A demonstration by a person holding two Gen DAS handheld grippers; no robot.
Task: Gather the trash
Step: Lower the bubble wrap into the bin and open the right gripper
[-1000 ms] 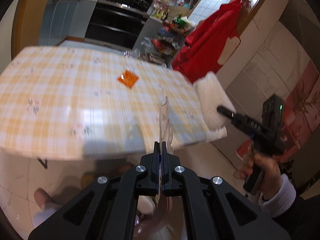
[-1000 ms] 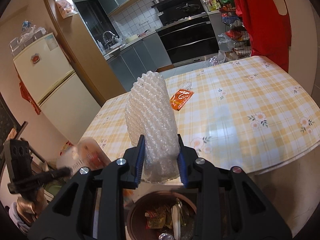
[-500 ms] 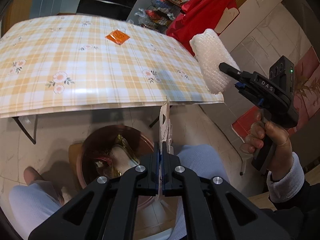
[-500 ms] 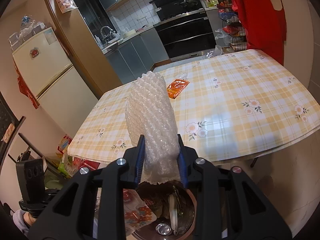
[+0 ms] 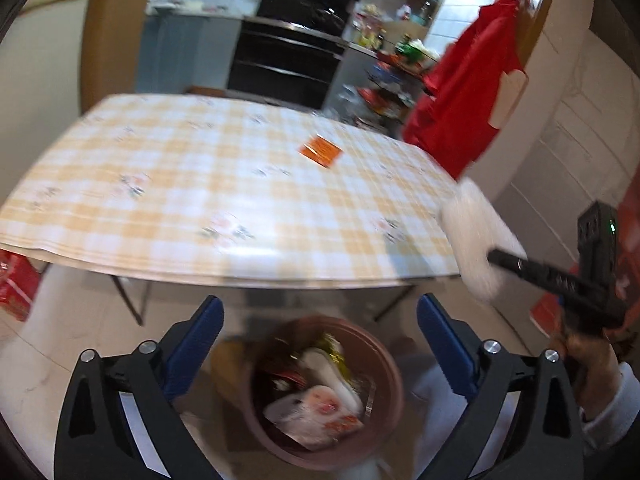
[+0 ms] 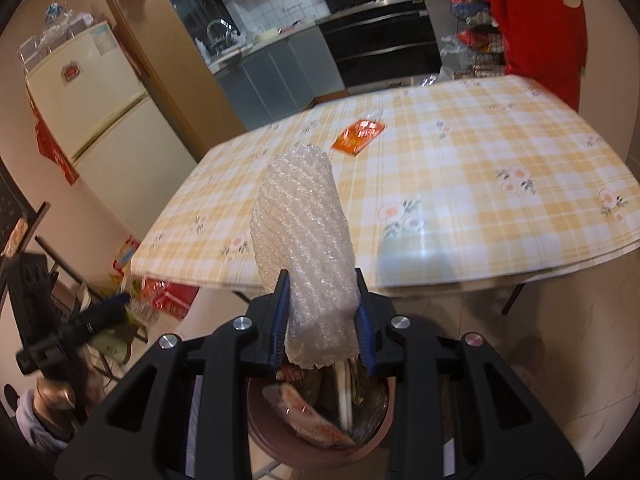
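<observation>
My left gripper hangs over the brown trash bin; its jaws are opening wide with nothing between them. A clear wrapper with red print lies on top of the trash inside. My right gripper is shut on a white foam net sleeve, held upright above the same bin. That sleeve and the right gripper show at the right of the left wrist view. An orange packet lies on the table, also the packet in the right wrist view.
The table has a yellow checked cloth with flowers. A red garment hangs at its far right. A fridge stands left; red packages lie on the floor under the table edge. A person's legs flank the bin.
My left gripper went from shut on a thin clear wrapper to wide open; the wrapper now lies in the bin. Both grippers sank toward the bin, the right one still holding the sleeve.
</observation>
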